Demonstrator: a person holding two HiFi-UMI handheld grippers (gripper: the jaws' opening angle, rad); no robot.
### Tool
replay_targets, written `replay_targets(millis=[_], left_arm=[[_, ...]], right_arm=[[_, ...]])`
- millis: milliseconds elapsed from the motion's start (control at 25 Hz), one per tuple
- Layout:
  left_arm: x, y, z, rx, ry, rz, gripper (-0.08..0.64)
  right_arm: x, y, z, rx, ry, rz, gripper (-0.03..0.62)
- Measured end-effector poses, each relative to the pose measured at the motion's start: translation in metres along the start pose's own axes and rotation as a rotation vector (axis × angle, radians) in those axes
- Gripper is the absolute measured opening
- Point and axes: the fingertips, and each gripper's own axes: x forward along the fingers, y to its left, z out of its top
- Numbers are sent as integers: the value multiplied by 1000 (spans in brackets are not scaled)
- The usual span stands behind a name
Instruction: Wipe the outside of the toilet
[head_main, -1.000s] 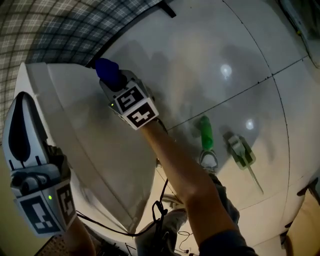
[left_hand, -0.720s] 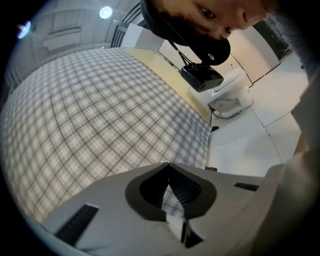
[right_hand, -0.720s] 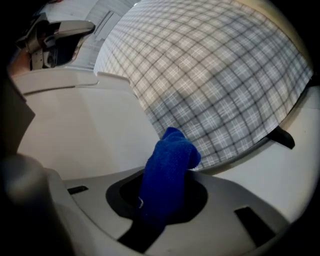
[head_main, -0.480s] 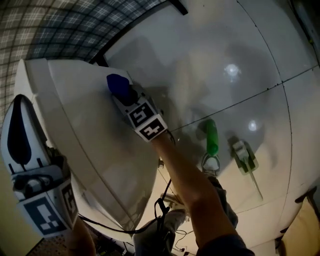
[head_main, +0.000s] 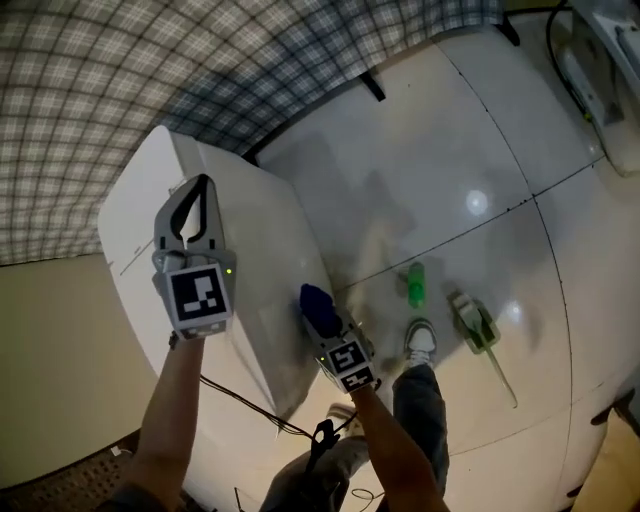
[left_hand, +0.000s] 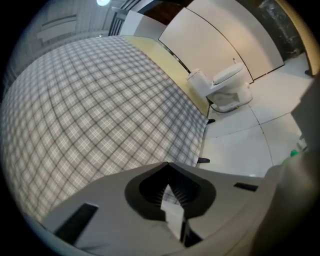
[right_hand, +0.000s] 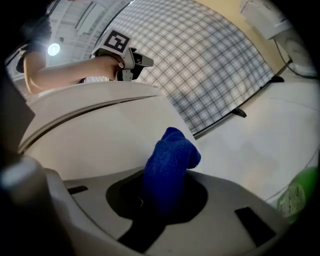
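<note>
Toilet (head_main: 255, 235) stands on glossy white tiles (head_main: 450, 140) beside plaid wall (head_main: 200, 60).

Open floor (head_main: 450, 150) right of toilet (head_main: 250, 230); green bottle (head_main: 416, 285), shoe (head_main: 421, 341), green-white tool (head_main: 478, 325) block nearer tiles.

The floor (head_main: 450, 140) is glossy white tile with thin dark joints, and lamp glints show on it. Its far edge meets a plaid wall (head_main: 200, 60), where two small black feet (head_main: 372, 86) stick out onto the tile. The toilet (head_main: 255, 215) stands on the floor close to that edge. Near it, further into the room, are a green bottle (head_main: 415, 284) and, just beside that, a green-and-white tool (head_main: 474, 320) whose thin handle points away from the wall. A shoe (head_main: 421, 340) is planted just beside the bottle. A second toilet (left_hand: 226, 90) stands further along the wall edge.
</note>
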Motion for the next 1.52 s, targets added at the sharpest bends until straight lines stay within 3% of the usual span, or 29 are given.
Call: replay_targets(millis=[200,400,640,920,1040,1200,1360,1520], left_arm=[[-3,-2,-6,33,9,-34,15],[-3,-4,2,45,3,-20,15],[17,6,9,114,-22,-18,15],[19,14,6,72,-37,-32,15],[21,12,1,91,-33,-47,15],[23,14,-2,138,-17,-31,15],[21,15,-8,137,11,-47,15],[16,14,-13,147,24,-33,14]], right_arm=[[-12,16,-14,40,-5,-20,74],[15,-35,-21,54,-78,-59,74],[123,-133,41,20,-180,-67,74],[235,-190,83,34,-154,-34,74],[258,-199,70,17,-109,-42,75],[249,-196,43,0,-54,-49,74],[200,-172,-5,32,-6,-67,74],[125,-129,-75,131,42,-121,74]])
